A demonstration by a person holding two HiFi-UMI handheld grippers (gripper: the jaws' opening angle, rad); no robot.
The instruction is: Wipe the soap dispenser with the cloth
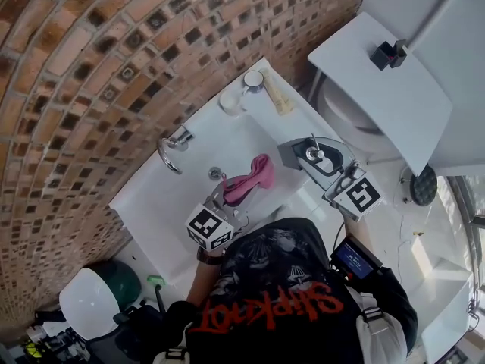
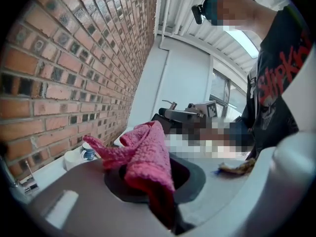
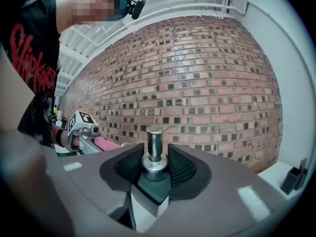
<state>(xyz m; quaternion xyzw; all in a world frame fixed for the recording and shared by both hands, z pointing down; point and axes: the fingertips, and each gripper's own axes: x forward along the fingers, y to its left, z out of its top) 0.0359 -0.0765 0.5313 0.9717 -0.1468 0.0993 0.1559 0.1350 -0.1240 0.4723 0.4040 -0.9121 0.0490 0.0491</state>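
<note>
My left gripper (image 1: 236, 194) is shut on a pink fluffy cloth (image 1: 255, 174), holding it over the white sink (image 1: 148, 199). In the left gripper view the cloth (image 2: 147, 154) bunches between the jaws and hangs over them (image 2: 154, 177). To the right, my right gripper (image 1: 312, 158) is shut on the soap dispenser (image 1: 315, 156). The right gripper view shows its chrome pump head (image 3: 154, 147) upright above a dark green body, clamped between the black ribbed pads (image 3: 183, 169). Cloth and dispenser are apart, a short gap between them.
A chrome faucet (image 1: 173, 149) and drain (image 1: 215, 174) lie at the basin's left. A white cup (image 1: 229, 101), a mug (image 1: 253, 80) and a beige brush (image 1: 279, 97) stand at the far corner. The brick wall runs behind; a white toilet lid (image 1: 379, 89) is to the right.
</note>
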